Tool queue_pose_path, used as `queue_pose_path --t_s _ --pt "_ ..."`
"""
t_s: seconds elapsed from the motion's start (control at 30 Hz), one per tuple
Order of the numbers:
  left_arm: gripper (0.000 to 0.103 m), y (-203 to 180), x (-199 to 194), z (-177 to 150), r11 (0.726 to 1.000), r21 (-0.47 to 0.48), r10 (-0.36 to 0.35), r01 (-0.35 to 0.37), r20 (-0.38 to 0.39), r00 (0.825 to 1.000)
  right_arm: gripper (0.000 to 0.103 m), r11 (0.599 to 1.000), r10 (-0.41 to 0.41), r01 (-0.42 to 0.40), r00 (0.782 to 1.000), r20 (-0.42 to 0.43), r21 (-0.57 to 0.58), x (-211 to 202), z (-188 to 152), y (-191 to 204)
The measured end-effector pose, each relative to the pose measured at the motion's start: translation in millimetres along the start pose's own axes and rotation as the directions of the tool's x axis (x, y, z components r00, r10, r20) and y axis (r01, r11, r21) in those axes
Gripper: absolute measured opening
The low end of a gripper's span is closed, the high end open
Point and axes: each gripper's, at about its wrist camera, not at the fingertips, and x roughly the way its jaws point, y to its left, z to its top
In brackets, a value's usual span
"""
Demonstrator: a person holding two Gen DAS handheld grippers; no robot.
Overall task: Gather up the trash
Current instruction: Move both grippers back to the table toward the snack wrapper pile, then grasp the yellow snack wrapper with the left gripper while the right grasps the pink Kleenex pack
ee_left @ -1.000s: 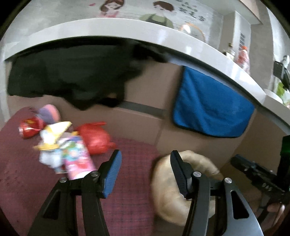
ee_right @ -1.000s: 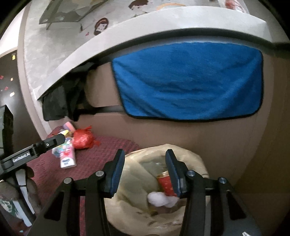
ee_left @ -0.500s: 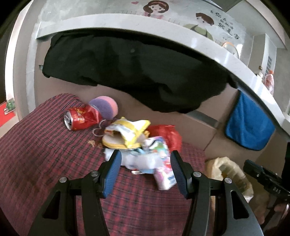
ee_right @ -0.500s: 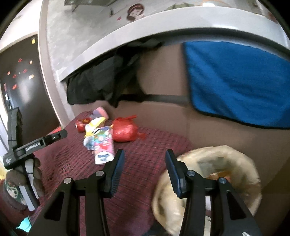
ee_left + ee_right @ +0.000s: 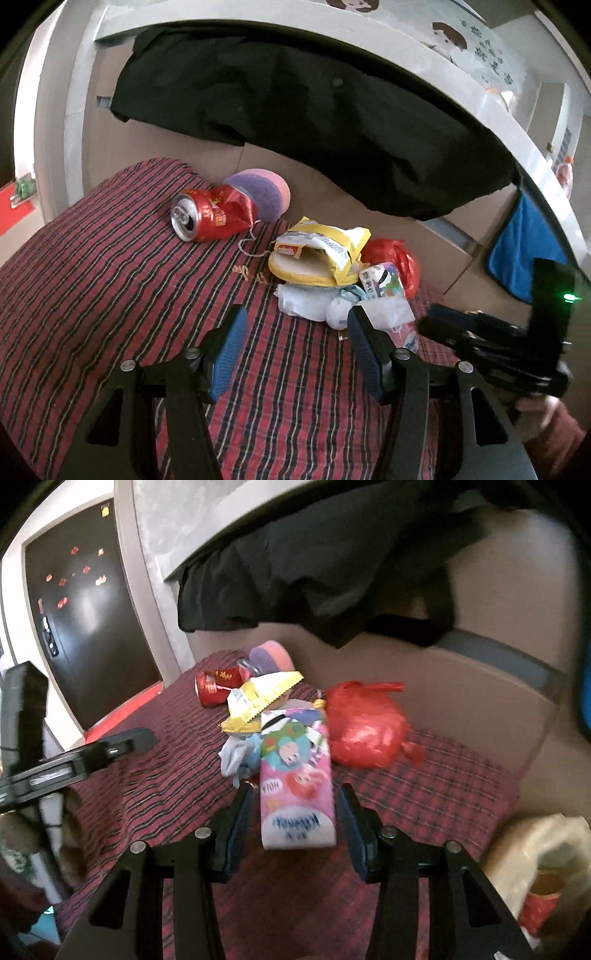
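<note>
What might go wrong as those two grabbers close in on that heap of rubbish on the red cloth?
The right gripper straddles the pink carton, which looks soft and may crumple or slip. The carton touches the red bag and the yellow wrapper, so lifting it could scatter the pile. The left gripper is near and the two may bump.

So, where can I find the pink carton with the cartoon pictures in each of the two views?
Left wrist view: the pink carton lies right of centre, mostly hidden behind the left gripper's right finger, beside the red plastic bag.
Right wrist view: the carton is at the centre, between the open fingers of the right gripper.
Shared landmark: the yellow wrapper just behind it.
</note>
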Motion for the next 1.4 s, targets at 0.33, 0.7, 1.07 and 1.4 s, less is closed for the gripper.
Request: queue_pose_path --t_s 0.33,0.7,1.07,1.4 --pt "0.057 13 -5 -9 1.0 -0.006 -0.01 0.01 -0.022 1.0 0.047 1.0 -0.02 0.022 0.998 -0.066 0.016 46 1 -1" --pt "0.057 -8 14 0 1.0 0.001 -0.01 0.01 -0.015 1.0 0.016 0.995 -0.069 0.075 0.994 -0.082 0.07 -2 -28 -18" --pt "0.058 -45 109 65 0.991 -0.095 0.09 -0.093 -0.039 0.995 0.036 0.983 -0.01 0.006 1.0 0.017 0.186 -24 -46 -48" --pt "0.049 -29 135 63 0.982 -0.155 0.088 -0.11 -0.142 0.986 0.036 0.988 -0.032 0.03 0.999 0.014 0.154 -29 -47 -51"
